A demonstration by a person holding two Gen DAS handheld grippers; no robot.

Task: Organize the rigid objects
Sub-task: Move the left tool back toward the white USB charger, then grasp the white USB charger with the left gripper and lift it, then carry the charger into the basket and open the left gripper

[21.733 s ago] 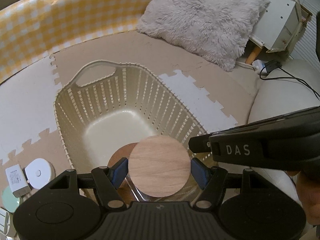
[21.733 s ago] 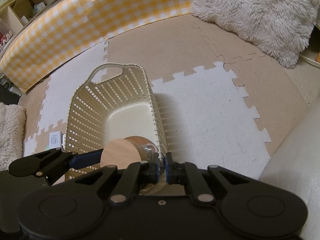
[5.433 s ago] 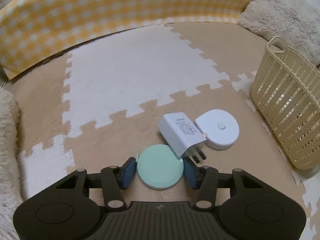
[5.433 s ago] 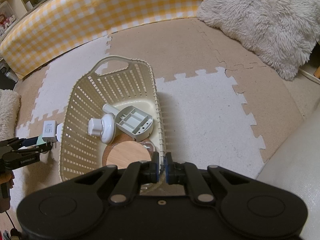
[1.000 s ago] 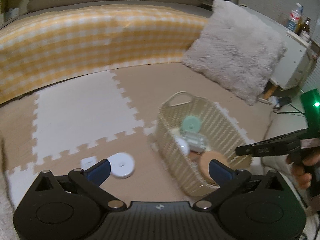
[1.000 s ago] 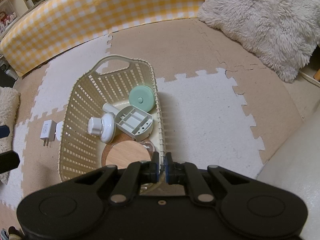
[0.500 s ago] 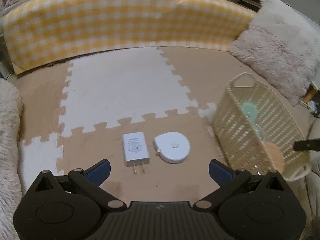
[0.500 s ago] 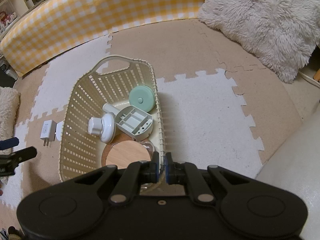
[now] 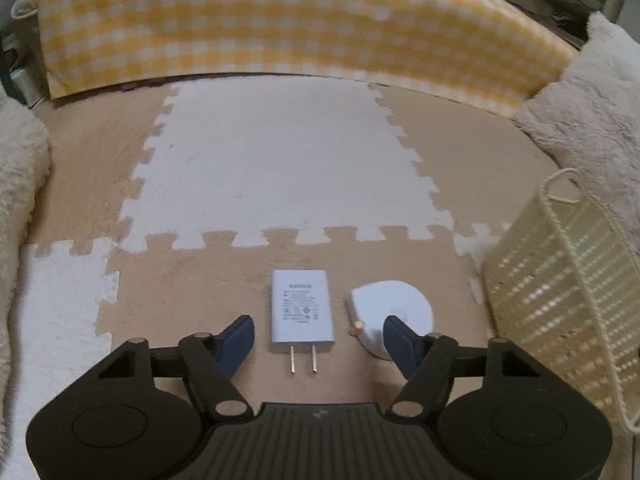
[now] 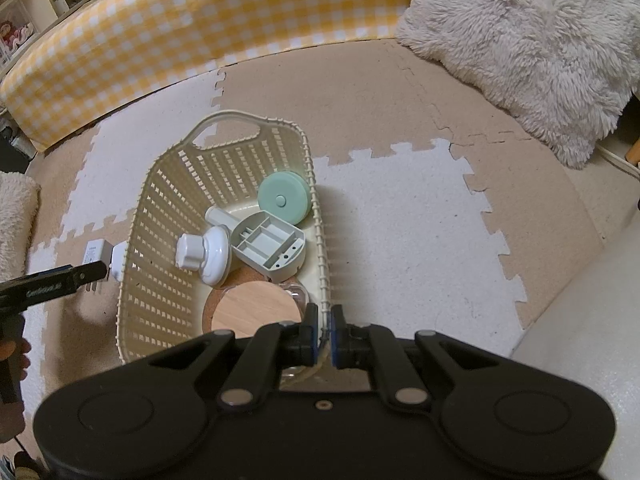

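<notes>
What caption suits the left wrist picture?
Open left gripper approaching a white charger beside a round white disc on the foam mat.

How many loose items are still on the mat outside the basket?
2: a white charger between the open left gripper's fingers, and a round white case just right of it. More may lie out of view.

Count: 1 slatted basket; inside it 1 green round disc, 1 grey compartment tray, 1 white knobbed piece, 1 white tube, 1 wooden-lidded round container; on the mat 1 white plug adapter, 1 white round disc; 2 fluffy cushions visible in the left view.
</notes>
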